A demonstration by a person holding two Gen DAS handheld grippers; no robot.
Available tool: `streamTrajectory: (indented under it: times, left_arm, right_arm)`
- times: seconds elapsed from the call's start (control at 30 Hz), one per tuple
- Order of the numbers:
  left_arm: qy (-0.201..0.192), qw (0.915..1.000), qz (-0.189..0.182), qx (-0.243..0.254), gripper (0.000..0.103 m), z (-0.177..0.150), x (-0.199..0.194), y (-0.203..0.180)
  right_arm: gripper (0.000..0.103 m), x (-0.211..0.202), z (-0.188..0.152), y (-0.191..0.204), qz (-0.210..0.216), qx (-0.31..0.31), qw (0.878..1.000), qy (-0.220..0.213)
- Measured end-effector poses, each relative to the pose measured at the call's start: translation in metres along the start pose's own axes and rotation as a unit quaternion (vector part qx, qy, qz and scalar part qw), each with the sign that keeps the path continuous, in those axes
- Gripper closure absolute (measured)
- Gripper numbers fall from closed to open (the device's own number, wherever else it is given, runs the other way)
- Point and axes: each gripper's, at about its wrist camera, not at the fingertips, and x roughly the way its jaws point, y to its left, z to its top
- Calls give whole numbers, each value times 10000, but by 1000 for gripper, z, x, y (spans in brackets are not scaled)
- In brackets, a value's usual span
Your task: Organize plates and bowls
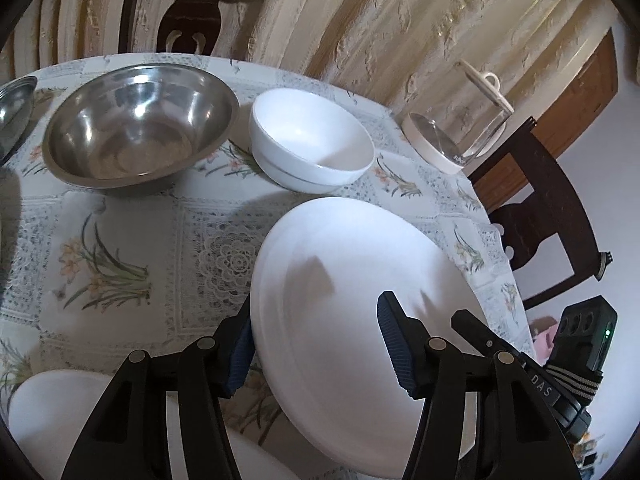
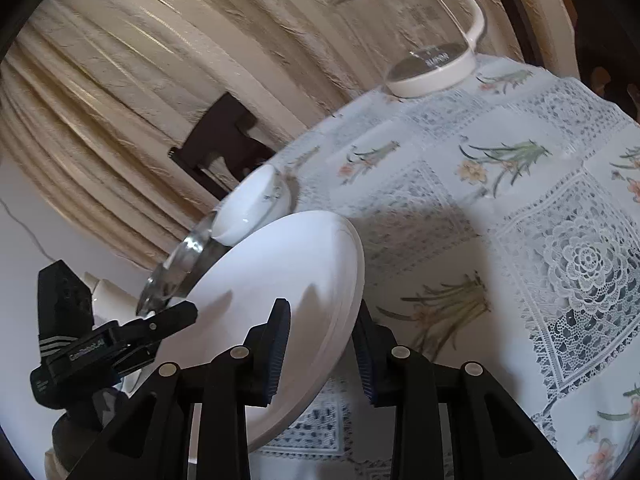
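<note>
A large white plate (image 1: 360, 280) hangs tilted above the flowered tablecloth (image 1: 120, 240). My left gripper (image 1: 316, 348) is open and straddles the plate's near rim, one finger behind the edge and the other clear above its face. In the right wrist view the plate (image 2: 272, 280) has its rim between the fingers of my right gripper (image 2: 320, 352), which is shut on it. Two stacked white bowls (image 1: 312, 140) and a steel bowl (image 1: 140, 120) stand farther back. Another white plate (image 1: 52, 412) lies at the lower left.
A glass jug with a white lid (image 1: 456, 128) stands near the table's far right edge. A second steel bowl (image 1: 16, 112) shows at the left border. Dark wooden chairs (image 1: 552, 208) stand around the table, with curtains behind.
</note>
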Motion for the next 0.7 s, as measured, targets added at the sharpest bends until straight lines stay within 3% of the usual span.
streamTrajectory:
  times: [0.43,0.7]
  left_arm:
    - [-401,9992,-13,-85,44,-19,-44,9]
    - [-737,9969,65,-251,44,-43,-87,28]
  right_arm:
    - [70,-21,-7,31,761,-540,9953,-273]
    - [70,-21,-17,60,1262,-944,9873,-176]
